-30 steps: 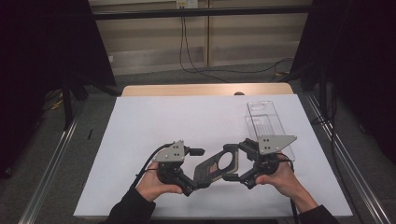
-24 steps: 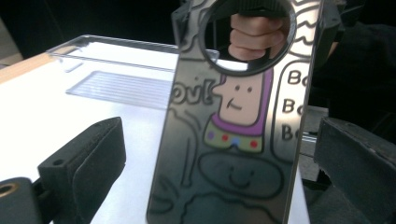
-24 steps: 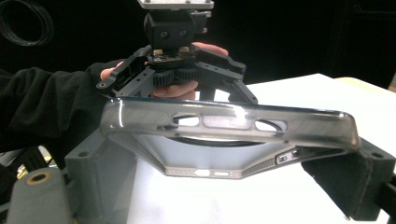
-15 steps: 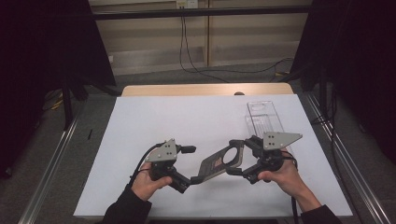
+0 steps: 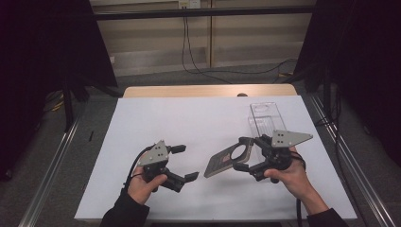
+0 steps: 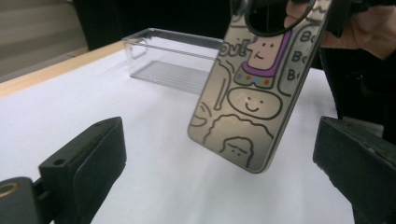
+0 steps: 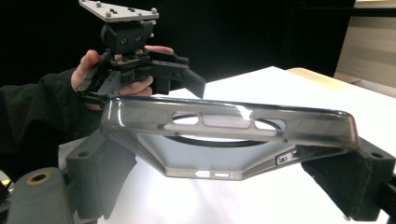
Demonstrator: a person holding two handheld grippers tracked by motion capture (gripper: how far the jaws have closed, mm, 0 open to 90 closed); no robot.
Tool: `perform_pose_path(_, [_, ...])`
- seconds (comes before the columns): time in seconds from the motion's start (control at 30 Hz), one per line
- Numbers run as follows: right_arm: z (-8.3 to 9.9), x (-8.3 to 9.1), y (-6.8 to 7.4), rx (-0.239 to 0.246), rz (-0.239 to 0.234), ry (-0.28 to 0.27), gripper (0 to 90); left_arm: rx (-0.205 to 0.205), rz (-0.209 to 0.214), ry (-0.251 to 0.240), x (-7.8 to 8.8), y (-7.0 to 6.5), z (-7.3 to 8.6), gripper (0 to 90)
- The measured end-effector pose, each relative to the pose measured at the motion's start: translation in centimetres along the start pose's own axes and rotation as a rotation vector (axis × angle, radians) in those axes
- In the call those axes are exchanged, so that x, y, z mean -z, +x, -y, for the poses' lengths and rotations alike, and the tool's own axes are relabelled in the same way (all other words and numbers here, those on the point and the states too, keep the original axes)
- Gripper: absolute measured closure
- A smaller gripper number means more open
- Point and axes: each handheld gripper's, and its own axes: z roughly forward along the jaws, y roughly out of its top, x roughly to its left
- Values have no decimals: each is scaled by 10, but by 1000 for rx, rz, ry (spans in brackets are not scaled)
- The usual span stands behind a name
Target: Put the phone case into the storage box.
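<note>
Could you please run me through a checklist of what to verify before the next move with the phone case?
1. Right gripper grips the phone case: ok; its jaws sit on both edges of the case's camera end.
2. Left gripper is free of the case: ok; its jaws stand wide open and hold nothing.
3. Case is off the table: ok in the left gripper view, where its lower end hangs over the white surface.
4. Clear plastic box stands apart from the case: ok; it lies farther back.
5. Box is empty: cannot tell for sure; it is transparent and nothing shows inside.
</note>
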Motion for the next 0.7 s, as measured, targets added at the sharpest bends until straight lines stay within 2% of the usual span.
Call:
perform_pose_path(0.17, [0, 1, -2, -10, 26, 2, 120, 13, -68, -13, 9, 3, 7, 26])
perform_pose_path(0.23, [0, 3, -3, -13, 36, 0, 120, 6, -102, -10, 12, 4, 9, 26])
perform_pose_path(0.33, [-1, 7, -5, -15, 54, -9, 120, 39, -129, -19, 17, 7, 11, 26])
perform_pose_path(0.43, [-2, 12, -7, -23, 75, -17, 120, 39, -161, -27, 22, 8, 14, 25])
perform_pose_path(0.5, [-3, 15, -8, -26, 88, -22, 120, 23, -170, -52, 25, 7, 16, 21])
perform_pose_path(0.53, [-3, 16, -8, -29, 93, -25, 120, 13, -198, -60, 28, 6, 17, 23])
perform_pose_path(0.7, [-5, 19, -10, -37, 114, -34, 120, 40, -263, -85, 39, 6, 24, 25])
